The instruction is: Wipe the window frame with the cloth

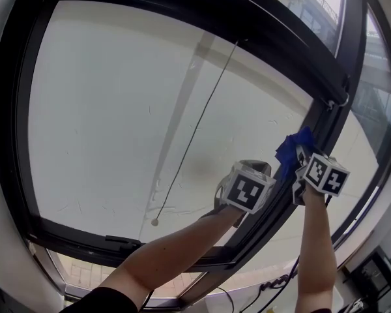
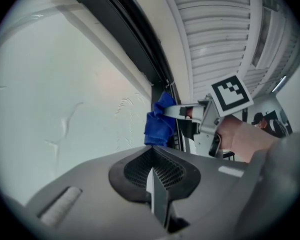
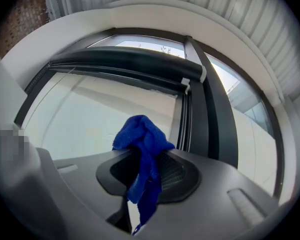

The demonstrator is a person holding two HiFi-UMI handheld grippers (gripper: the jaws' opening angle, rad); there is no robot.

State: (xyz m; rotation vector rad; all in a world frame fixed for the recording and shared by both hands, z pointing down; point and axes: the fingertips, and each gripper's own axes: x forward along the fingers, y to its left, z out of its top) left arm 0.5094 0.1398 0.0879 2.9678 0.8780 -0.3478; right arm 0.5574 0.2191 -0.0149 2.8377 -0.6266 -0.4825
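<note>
The right gripper (image 1: 302, 163) has its jaws pinched on the blue cloth (image 3: 141, 144), right by the window frame (image 3: 210, 109). It looks soft and floppy, so grip a bunch. The left gripper (image 2: 155, 194) has its jaws together, empty

A large pane (image 1: 117, 109) sits in a dark frame (image 1: 16, 142) and is bright with daylight. Through it shows a pale, flat surface crossed by a slanting grey shadow. A thin cord (image 1: 195, 132) runs down across the pane and ends in a small knob (image 1: 155, 222). To the right, a narrower pane (image 1: 368, 109) shows a building (image 1: 313, 2) outside. White wall (image 3: 140, 14) curves round the opening, and white slats (image 2: 215, 34) show beyond it. Below the frame, paving (image 1: 85, 276) shows through a low pane. Cables (image 1: 274, 284) show at the lower right.
</note>
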